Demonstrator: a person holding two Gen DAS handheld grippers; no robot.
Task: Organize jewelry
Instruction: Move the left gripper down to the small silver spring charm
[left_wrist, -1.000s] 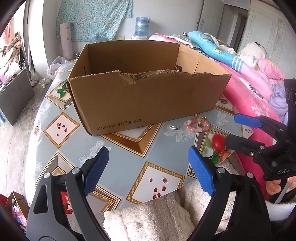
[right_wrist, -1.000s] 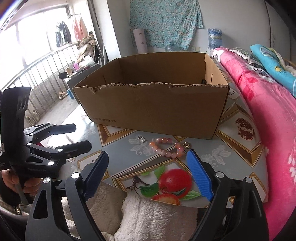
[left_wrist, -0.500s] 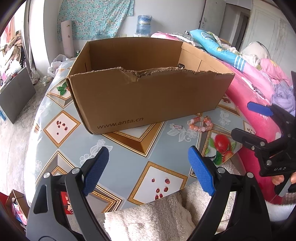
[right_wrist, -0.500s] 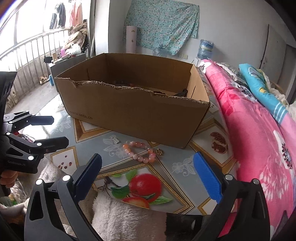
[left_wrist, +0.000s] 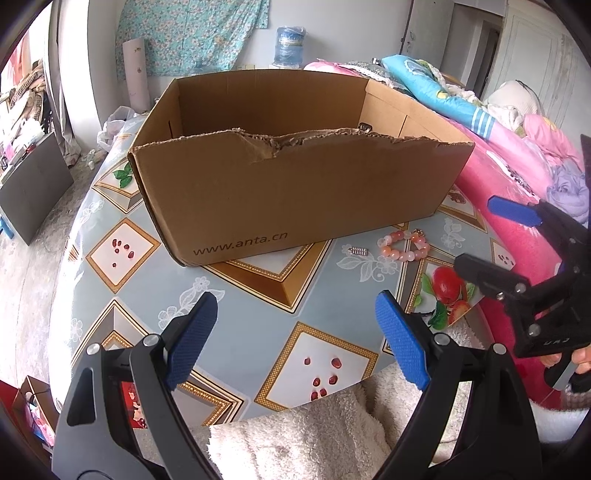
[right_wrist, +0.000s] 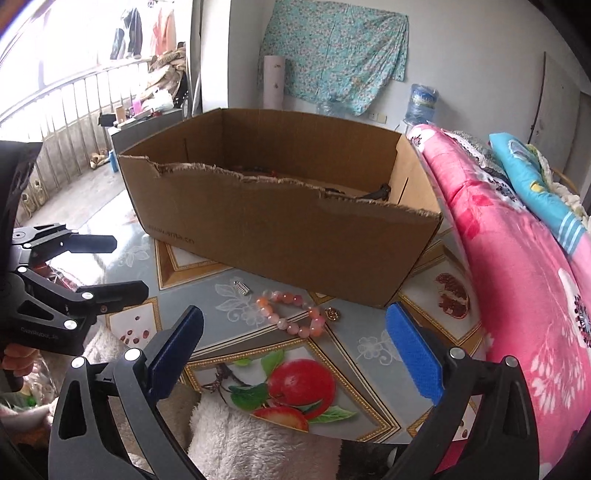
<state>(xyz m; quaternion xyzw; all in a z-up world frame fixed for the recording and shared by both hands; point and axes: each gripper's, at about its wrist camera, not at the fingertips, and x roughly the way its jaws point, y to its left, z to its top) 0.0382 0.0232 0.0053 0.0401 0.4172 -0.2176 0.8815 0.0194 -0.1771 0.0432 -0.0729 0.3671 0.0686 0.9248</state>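
Since a second ago the right gripper (right_wrist: 293, 350) has rolled and swung, so its view now takes the cardboard box (right_wrist: 280, 236) more from the left corner and the pink bead bracelet (right_wrist: 291, 317) sits closer to its fingers; its jaws have also spread wider. The left gripper (left_wrist: 295, 336) has hardly shifted, and its view of the box is almost the same as before.

The desk (left_wrist: 251, 306) is covered with a glossy blue-grey cloth printed with gold-framed squares and fruit. On it stands the open cardboard box, brown, with a ragged torn front edge and a web address printed low on the front wall. To the right of the desk lies a bed with a pink flowered blanket (right_wrist: 524, 280) and a blue quilt (right_wrist: 535, 177) on top. A white fluffy towel (left_wrist: 314, 439) lies at the near edge of the desk, below both grippers.

Both grippers hover above the near edge, jaws wide apart with nothing between them; the right one shows at the right edge of the left wrist view.

The bracelet lies on the desk just in front of the box's right front corner, apart from the box. A small gold charm (right_wrist: 332, 315) lies at its right end, and a small silver clasp-like piece (right_wrist: 242, 287) lies just to its left.
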